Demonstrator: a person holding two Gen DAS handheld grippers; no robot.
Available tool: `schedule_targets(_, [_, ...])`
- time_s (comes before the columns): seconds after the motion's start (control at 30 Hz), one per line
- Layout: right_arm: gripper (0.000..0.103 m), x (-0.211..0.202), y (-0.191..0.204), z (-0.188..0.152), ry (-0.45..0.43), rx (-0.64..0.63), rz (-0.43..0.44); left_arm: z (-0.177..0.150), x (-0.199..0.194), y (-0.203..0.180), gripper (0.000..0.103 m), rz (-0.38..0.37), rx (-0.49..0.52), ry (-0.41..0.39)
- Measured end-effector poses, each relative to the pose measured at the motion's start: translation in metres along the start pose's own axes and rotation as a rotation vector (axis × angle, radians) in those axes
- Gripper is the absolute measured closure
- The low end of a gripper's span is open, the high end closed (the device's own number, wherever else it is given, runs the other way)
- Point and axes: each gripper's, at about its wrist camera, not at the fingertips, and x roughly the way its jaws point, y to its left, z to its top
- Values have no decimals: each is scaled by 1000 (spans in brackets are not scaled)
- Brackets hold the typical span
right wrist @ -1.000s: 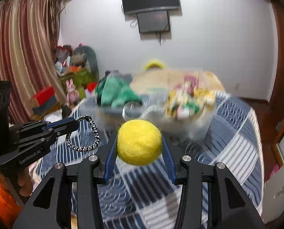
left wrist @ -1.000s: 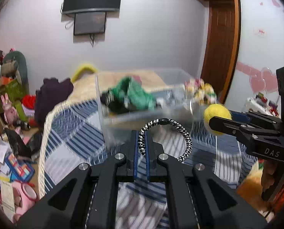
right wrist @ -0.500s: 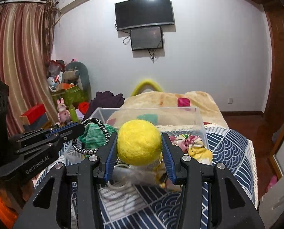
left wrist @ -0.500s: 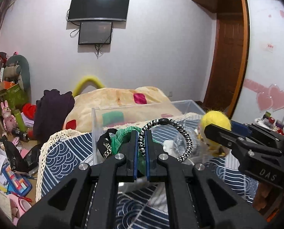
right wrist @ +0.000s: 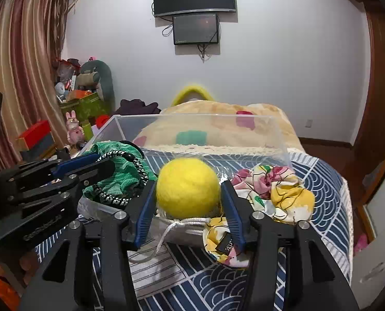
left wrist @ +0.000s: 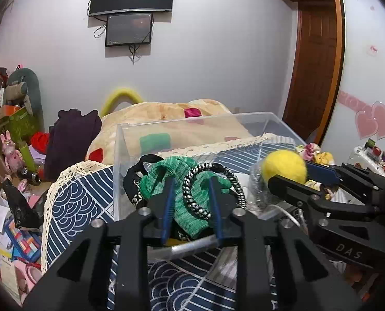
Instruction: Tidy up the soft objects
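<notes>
My left gripper (left wrist: 191, 184) is open over the clear plastic bin (left wrist: 182, 124). The black-and-white braided ring (left wrist: 210, 191) lies loose between its fingers on a green knit cloth (left wrist: 189, 207) in the bin. My right gripper (right wrist: 188, 189) is shut on a yellow felt ball (right wrist: 188, 188), held over the bin's front part; the ball also shows in the left wrist view (left wrist: 284, 167). A floral scrunchie-like cloth (right wrist: 272, 191) lies in the bin to the right. The left gripper shows in the right wrist view (right wrist: 99, 160).
The bin (right wrist: 197, 119) sits on a bed with a blue patterned cover (right wrist: 321, 181) and a beige blanket (left wrist: 166, 114) behind it. A white drawstring pouch (right wrist: 182, 228) lies under the ball. Cluttered toys and boxes (left wrist: 8, 129) stand at the left, a wooden door (left wrist: 314, 64) at the right.
My left gripper has opened and let go of the braided ring, which now rests on the green cloth. Both grippers have come closer over the bin. The right still holds the ball.
</notes>
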Motion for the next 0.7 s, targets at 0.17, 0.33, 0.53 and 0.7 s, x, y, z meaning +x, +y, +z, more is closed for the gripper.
schedule_targets(0.17, [48, -17, 1, 3, -33, -11, -16, 0, -20, 0, 72, -22, -9, -27])
schedule_targets(0.33, [44, -47, 0, 8, -96, -23, -16, 3, -50, 2, 61, -40, -28, -85])
schedule_targets(0.53, [30, -85, 5, 12, -194, -35, -10, 6, -89, -3, 46, -50, -21, -162])
schedule_targets(0.7, [27, -105, 5, 11, -241, -28, -10, 5, -114, -11, 33, -53, 5, -216])
